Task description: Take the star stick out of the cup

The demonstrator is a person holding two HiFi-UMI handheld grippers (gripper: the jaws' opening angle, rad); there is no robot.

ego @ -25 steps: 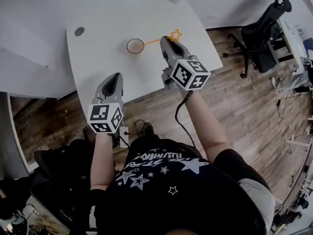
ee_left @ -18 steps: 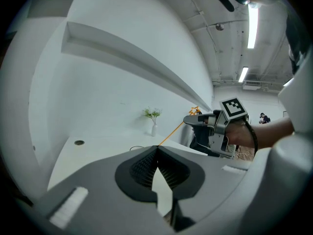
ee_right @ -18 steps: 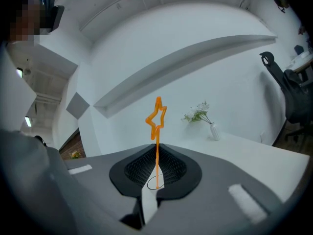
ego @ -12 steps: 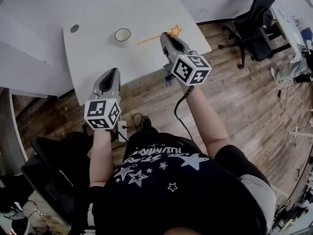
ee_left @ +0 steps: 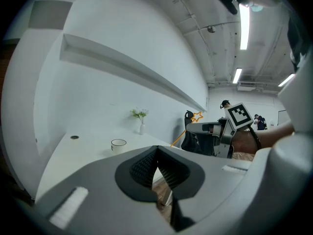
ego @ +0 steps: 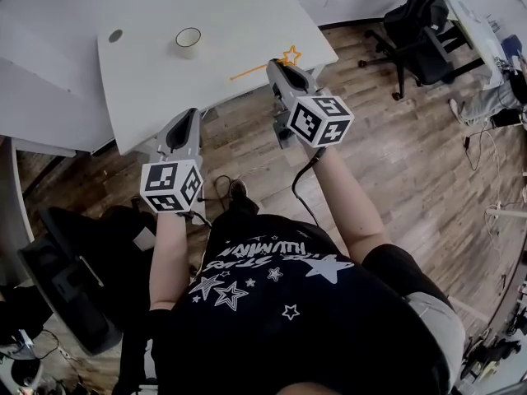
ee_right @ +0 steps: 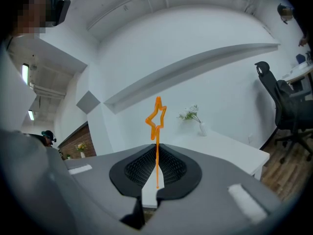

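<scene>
Your right tongs (ego: 276, 66) gripped star stick (ego: 251, 72), clear of cup (ego: 188, 39); left tongs (ego: 186, 115) closed, empty. Removal looked done; next move called for laying stick on counter (ego: 247, 15).

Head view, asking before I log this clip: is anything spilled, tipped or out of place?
Nothing stands out. The cup stands upright on the table, with nothing spilled. The star stick is out of it, looks straight, and is clamped in the right gripper, well clear of the cup. The left gripper is shut and empty.

Cup (ego: 188, 39) interior, perhaps too small
</scene>
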